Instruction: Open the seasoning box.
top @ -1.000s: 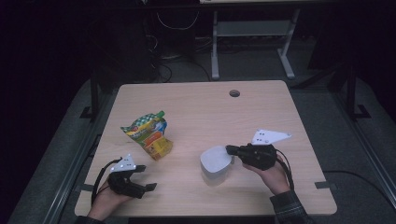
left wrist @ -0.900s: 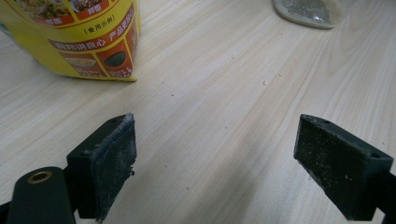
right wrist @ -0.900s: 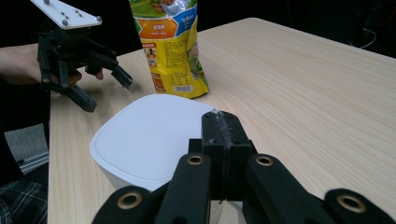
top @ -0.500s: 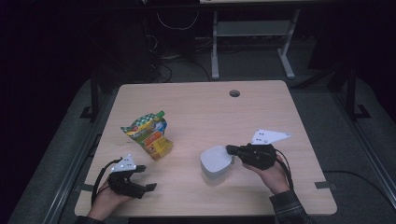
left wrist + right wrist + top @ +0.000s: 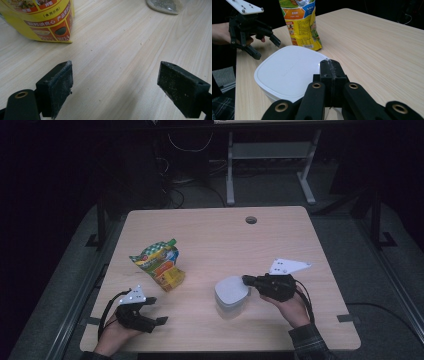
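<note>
Right gripper [image 5: 246, 280] clamped on the tub's [image 5: 231, 291] near edge — tub sits mid-table.
Your left gripper [image 5: 156, 310] hangs open, pouch [image 5: 159, 264] just ahead — right is nearer the tub.

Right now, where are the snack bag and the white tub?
snack bag [image 5: 157, 264]: high view, middle of its printed front.
white tub [image 5: 284, 71]: right gripper view, centre of its lid.
</note>
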A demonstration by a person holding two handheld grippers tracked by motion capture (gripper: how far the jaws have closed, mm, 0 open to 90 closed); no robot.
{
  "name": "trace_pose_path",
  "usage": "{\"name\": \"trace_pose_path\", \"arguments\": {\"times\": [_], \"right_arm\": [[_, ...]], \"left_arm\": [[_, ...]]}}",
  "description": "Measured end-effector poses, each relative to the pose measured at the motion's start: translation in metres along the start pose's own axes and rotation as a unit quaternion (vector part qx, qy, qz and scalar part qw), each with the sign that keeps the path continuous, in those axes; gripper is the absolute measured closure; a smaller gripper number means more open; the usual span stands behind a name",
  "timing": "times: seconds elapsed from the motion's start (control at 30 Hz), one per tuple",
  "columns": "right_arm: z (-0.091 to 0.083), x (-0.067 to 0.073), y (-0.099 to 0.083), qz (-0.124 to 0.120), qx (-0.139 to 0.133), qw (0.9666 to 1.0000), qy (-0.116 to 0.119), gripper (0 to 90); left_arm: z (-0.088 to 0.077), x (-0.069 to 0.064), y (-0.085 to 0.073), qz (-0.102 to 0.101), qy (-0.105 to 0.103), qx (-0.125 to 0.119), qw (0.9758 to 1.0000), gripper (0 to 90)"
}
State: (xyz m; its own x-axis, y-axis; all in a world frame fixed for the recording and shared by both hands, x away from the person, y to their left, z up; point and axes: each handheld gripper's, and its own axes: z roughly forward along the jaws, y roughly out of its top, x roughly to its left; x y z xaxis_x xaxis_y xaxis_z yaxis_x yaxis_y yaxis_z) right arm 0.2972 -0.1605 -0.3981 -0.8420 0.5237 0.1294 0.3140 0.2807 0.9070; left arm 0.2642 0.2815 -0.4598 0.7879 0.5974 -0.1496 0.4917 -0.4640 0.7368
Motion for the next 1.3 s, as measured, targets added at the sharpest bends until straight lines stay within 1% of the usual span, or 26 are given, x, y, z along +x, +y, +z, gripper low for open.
{"name": "trace_pose_path", "arguments": {"times": [0.73, 1.07, 1.3], "right_arm": [[0.0002, -0.0022, -0.0014, 0.004, -0.001, 1.0, -0.001, 89.6], [-0.0001, -0.0053, -0.0052, 0.006, 0.002, 0.9999, -0.009, 89.6], [0.0, -0.0057, -0.0057, 0.01, 0.003, 0.9999, -0.008, 89.6]], "left_arm": [[0.0002, 0.0001, 0.0, 0.001, 0.0, 0.001, 1.0, 12.8], [-0.0001, 0.0004, 0.0002, 0.003, 0.0, 0.003, 1.0, 12.8], [-0.0002, 0.0005, 0.0001, 0.003, -0.001, 0.002, 1.0, 12.8]]}}
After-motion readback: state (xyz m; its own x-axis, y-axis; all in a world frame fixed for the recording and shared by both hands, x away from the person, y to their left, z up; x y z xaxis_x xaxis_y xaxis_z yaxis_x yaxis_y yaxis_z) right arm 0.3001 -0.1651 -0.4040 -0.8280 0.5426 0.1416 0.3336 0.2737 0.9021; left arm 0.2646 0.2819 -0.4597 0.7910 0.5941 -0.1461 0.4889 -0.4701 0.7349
